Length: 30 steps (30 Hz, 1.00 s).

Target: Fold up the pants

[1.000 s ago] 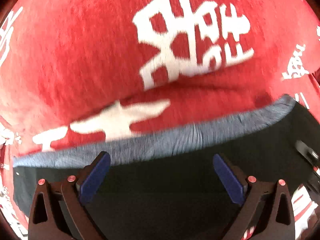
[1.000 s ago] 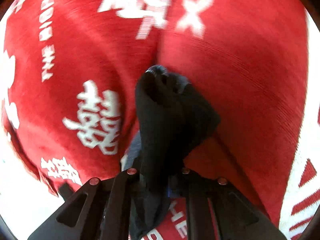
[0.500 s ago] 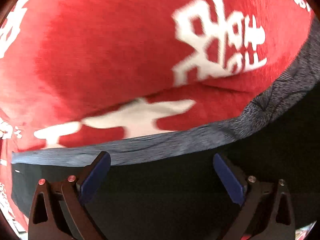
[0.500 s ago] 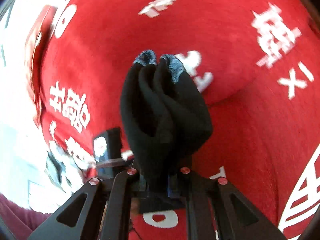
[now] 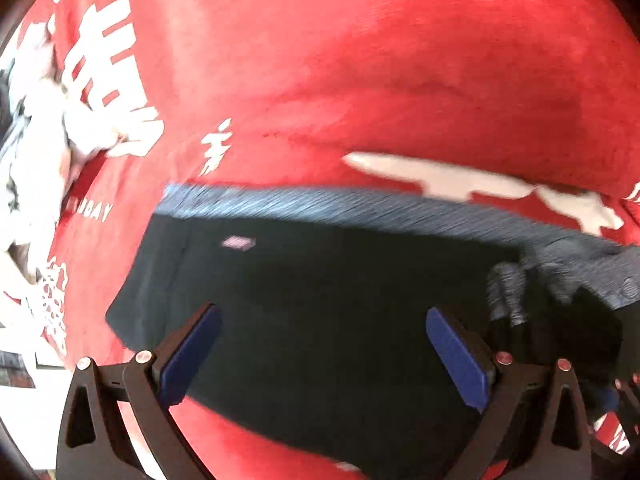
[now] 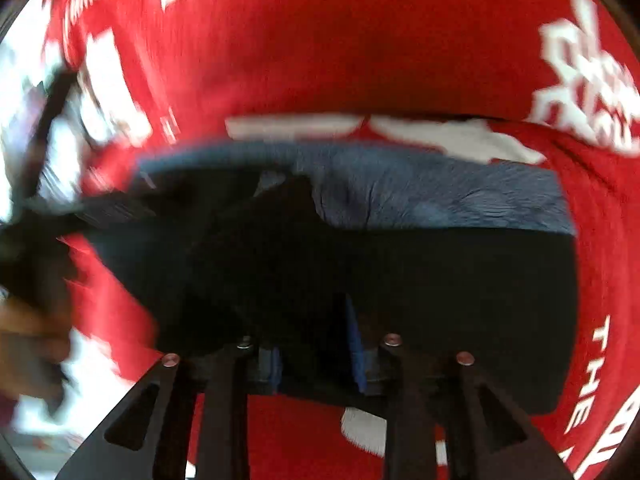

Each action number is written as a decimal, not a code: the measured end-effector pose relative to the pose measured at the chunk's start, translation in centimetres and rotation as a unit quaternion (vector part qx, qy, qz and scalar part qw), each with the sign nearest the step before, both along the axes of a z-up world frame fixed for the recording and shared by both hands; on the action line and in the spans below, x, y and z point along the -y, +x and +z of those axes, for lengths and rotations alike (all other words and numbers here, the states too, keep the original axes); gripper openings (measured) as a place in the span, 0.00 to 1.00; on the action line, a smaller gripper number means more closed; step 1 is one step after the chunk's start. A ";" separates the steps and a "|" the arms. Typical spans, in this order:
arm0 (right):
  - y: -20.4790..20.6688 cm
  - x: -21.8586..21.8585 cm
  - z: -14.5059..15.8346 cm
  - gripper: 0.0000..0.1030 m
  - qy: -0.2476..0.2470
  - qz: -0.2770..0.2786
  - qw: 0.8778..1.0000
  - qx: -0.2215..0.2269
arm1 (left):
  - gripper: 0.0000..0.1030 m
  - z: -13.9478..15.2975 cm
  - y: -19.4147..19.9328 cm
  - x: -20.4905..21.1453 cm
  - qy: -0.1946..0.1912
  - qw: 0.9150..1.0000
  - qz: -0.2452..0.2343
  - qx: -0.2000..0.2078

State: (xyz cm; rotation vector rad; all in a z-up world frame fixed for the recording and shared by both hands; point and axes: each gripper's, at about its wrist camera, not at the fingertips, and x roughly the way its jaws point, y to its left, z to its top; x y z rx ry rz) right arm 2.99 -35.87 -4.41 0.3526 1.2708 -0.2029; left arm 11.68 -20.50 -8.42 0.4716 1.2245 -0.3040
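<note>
The black pants (image 5: 340,300) lie flat on the red cloth (image 5: 360,60), grey waistband (image 5: 360,204) at the far edge. The left gripper (image 5: 322,344) hovers over them, jaws spread wide. The right gripper (image 6: 316,344) pinches a bunched fold of the pants between nearly closed jaws.

Pants (image 5: 320,300) flat on the cloth (image 5: 360,80), waistband (image 5: 340,206) farthest from jaws
</note>
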 end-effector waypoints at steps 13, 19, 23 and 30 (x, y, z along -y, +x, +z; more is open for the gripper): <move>-7.7 7.7 1.7 0.54 0.271 -0.222 0.935 0.059 | 1.00 2.2 -4.0 0.8 -0.142 0.976 -0.087 -0.139; -11.5 10.2 -2.8 0.54 0.370 -0.306 0.874 0.072 | 0.74 0.6 -7.7 4.9 -0.151 0.961 -0.134 -0.187; -12.6 10.2 -4.7 0.54 0.395 -0.346 0.848 0.076 | 0.62 -1.0 -9.2 6.8 -0.133 0.958 -0.150 -0.203; -12.6 10.9 -5.8 0.20 0.409 -0.382 0.824 0.084 | 0.62 -0.9 -10.5 7.6 -0.126 0.962 -0.157 -0.187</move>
